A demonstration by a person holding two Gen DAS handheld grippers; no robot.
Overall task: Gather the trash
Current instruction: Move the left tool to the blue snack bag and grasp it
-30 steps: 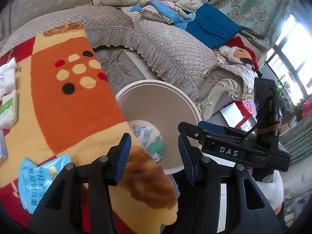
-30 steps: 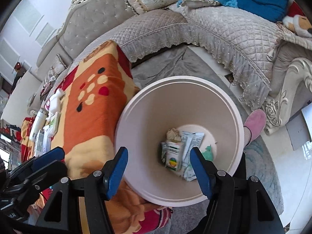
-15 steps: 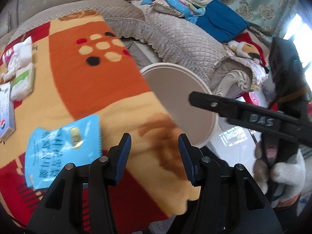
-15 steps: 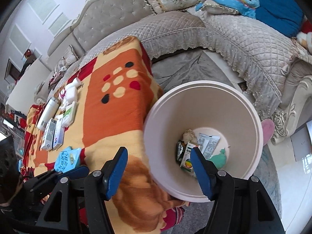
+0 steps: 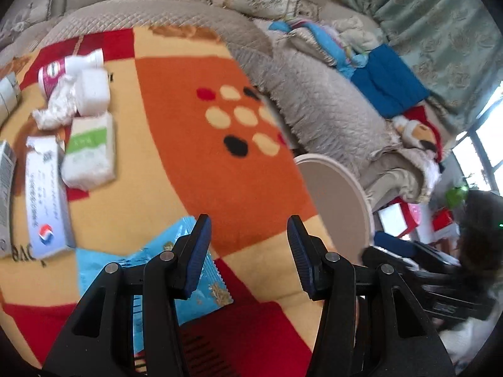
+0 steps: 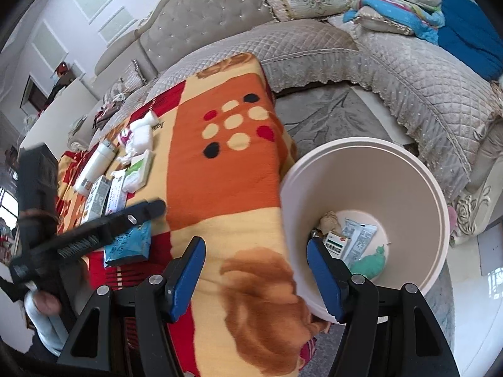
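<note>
My left gripper [image 5: 248,254] is open and empty, hovering over the blanket-covered table [image 5: 195,144]. A light blue snack packet [image 5: 94,271] lies flat just under its left finger. Further left lie a green-labelled tissue pack [image 5: 89,150], a crumpled tissue [image 5: 56,106], a white and blue box [image 5: 44,201] and a white bottle [image 5: 72,66]. My right gripper [image 6: 256,276] is open with nothing between its pads, above the table's near corner beside the white bin [image 6: 371,147]. Wrappers and a small carton [image 6: 349,242] lie in the bin's bottom. The blue packet [image 6: 129,245] sits below the left gripper's black finger [image 6: 138,213].
A quilted grey sofa [image 6: 408,72] curves around behind the table and bin, piled with blue cloth [image 6: 465,40] and cushions. A grey rug [image 6: 317,119] lies between sofa and table. A person's hand [image 6: 47,301] grips the left tool. Red boxes [image 5: 405,216] stand past the bin.
My left gripper has swung left from over the bin to above the table, by the blue packet. My right gripper has drifted from over the bin to the table's corner. Both stayed open.
</note>
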